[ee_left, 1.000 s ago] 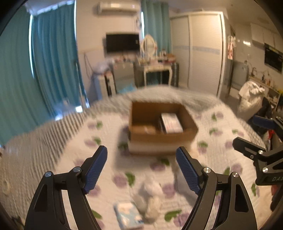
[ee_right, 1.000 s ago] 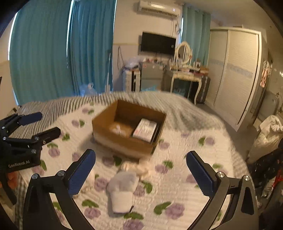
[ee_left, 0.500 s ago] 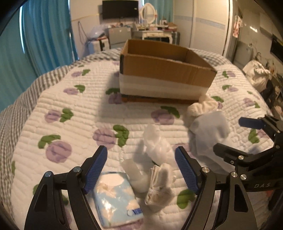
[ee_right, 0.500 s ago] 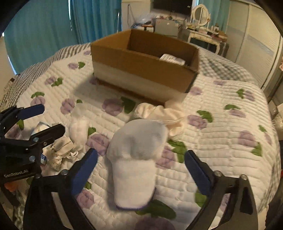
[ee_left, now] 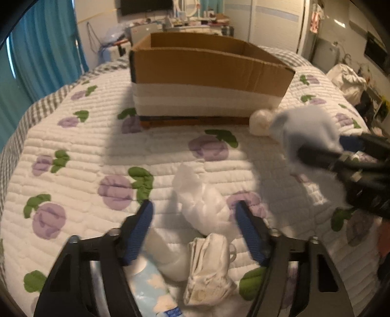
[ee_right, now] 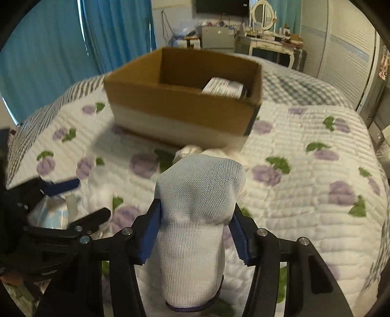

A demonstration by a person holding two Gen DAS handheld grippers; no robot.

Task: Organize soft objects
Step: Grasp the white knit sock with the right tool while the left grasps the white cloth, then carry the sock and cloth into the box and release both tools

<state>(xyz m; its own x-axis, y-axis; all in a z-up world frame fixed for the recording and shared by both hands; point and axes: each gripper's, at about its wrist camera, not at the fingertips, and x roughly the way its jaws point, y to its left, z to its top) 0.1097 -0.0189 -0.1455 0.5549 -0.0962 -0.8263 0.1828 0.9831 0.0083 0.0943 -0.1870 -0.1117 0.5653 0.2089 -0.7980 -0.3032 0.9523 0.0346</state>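
While you hold both tools low over the bed, the scene reads so, left to right:

Left gripper [ee_left: 193, 217]: your blue ribbed pads stand apart, released, straddling a crinkled white plastic-wrapped bundle [ee_left: 203, 203] without touching it; half a second ago they were wider apart and farther back.
Near the left fingers: a pale blue cloud-print pack [ee_left: 152, 290] with a glossy wrap lies under the left finger, and a folded, greyed white cloth [ee_left: 209, 270] lies just beside it.
Cardboard box [ee_right: 181, 100]: brown corrugated walls with a white band low on the near side; a white printed packet [ee_right: 223, 87] leans inside at its right end.
Cream bundle [ee_left: 260, 121]: soft and rounded, touching the box's near right corner.
White sock [ee_right: 197, 219]: fine mesh knit at the toe, ribbed cuff with a dark purple edge.
Right gripper [ee_right: 196, 234]: your pads are clenched on the sock's middle, the toe rising forward; half a second ago it lay on the quilt between wide fingers.
Quilt [ee_right: 304, 195]: white, ridged, purple flowers with green leaves, grey checked border.
Room: teal curtains [ee_right: 61, 41] left, dressing table with oval mirror [ee_right: 264, 14] behind, pale wardrobe doors [ee_right: 346, 51] right.
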